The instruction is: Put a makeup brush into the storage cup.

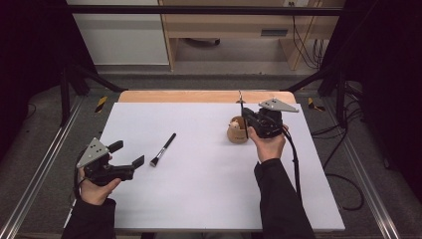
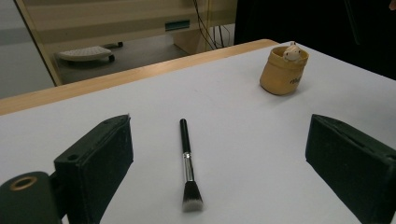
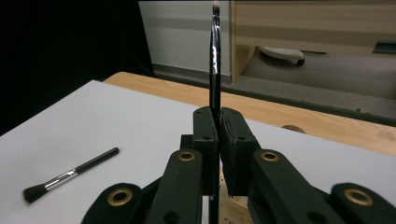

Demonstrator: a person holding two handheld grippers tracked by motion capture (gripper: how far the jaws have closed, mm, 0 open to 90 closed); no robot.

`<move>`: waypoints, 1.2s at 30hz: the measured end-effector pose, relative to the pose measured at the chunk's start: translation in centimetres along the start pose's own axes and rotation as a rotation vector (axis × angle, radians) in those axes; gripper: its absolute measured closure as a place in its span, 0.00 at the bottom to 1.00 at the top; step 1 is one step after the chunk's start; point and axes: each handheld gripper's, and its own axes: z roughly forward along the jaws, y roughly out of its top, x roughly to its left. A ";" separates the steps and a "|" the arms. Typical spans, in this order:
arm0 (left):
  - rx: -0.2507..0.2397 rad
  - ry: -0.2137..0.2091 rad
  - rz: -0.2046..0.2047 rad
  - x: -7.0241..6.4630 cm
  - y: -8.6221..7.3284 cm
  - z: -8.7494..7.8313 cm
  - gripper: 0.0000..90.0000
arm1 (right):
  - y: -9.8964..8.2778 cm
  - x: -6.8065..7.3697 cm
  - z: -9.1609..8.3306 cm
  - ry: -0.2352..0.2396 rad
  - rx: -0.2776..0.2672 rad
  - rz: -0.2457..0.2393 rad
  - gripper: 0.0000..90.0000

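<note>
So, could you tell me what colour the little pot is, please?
Tan pot, clearest in the left gripper view.

You will find almost nothing to read here. The one piece of lettering is a small dark mark on the side of the tan pot (image 2: 283, 72), which sits far ahead of your left gripper's jaws, closer to the jaw on the right of that gripper's view; it is too small and blurred to make out.
</note>
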 end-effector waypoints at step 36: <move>-0.007 -0.002 -0.009 0.3 0.0 -0.2 0.08 | 0.0 -2.6 3.9 -0.092 -0.089 0.055 0.95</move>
